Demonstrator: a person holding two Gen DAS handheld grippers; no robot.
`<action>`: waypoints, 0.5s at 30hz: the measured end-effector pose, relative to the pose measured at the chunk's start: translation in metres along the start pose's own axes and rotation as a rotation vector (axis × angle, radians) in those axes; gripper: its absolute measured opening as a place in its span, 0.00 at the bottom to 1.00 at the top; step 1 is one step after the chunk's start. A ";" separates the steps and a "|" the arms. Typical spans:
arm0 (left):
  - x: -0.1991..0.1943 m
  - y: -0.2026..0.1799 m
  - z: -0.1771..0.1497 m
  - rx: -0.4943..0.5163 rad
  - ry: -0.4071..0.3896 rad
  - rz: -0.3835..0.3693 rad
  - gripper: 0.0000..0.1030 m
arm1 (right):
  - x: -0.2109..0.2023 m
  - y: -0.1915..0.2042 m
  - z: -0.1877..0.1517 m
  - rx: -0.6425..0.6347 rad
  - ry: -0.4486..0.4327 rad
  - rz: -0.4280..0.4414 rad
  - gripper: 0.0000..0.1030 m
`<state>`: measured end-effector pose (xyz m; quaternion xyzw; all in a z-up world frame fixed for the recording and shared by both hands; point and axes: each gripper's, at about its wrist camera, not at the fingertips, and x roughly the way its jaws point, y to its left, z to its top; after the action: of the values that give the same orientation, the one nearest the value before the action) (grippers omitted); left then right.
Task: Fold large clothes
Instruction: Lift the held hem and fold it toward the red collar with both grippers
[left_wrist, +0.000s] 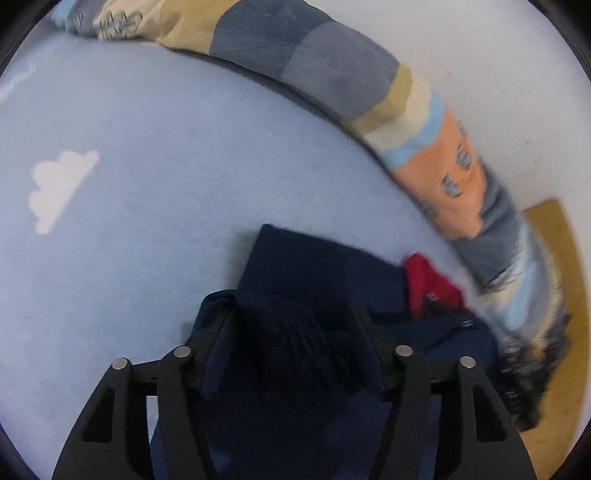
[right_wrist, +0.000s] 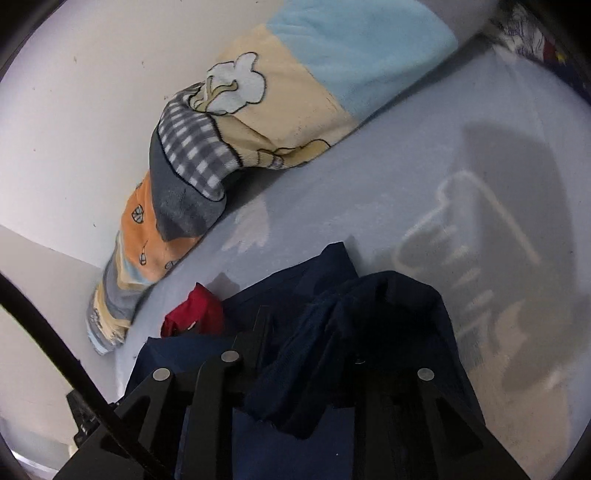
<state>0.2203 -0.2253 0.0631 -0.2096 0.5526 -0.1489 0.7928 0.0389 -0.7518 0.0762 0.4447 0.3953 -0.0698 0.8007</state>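
Observation:
A large navy blue garment (left_wrist: 317, 266) with a red inner part (left_wrist: 428, 280) lies on a light blue bed sheet (left_wrist: 166, 203). My left gripper (left_wrist: 291, 325) is shut on a bunched fold of the navy garment and holds it up over the rest. In the right wrist view my right gripper (right_wrist: 325, 325) is shut on another bunched edge of the navy garment (right_wrist: 332, 266); the red part (right_wrist: 195, 308) shows at its left. Cloth hides both pairs of fingertips.
A rolled patchwork blanket (left_wrist: 332, 70) lies along the white wall (left_wrist: 498, 74) at the bed's far edge and also shows in the right wrist view (right_wrist: 229, 122). The sheet carries white cloud prints (left_wrist: 59, 184). A wooden floor (left_wrist: 569, 295) shows at the right.

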 end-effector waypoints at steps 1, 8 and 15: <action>-0.002 0.003 0.003 -0.010 0.006 -0.033 0.63 | -0.002 0.001 0.001 -0.024 -0.003 0.015 0.26; -0.021 0.012 0.011 -0.112 -0.019 -0.238 0.68 | -0.047 -0.010 0.016 0.105 -0.094 0.276 0.78; -0.059 -0.003 0.014 -0.027 -0.138 -0.251 0.82 | -0.082 0.034 0.009 -0.110 -0.143 0.217 0.78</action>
<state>0.2130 -0.1973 0.1169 -0.2976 0.4682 -0.2245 0.8011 0.0044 -0.7586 0.1576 0.4344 0.2903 0.0073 0.8527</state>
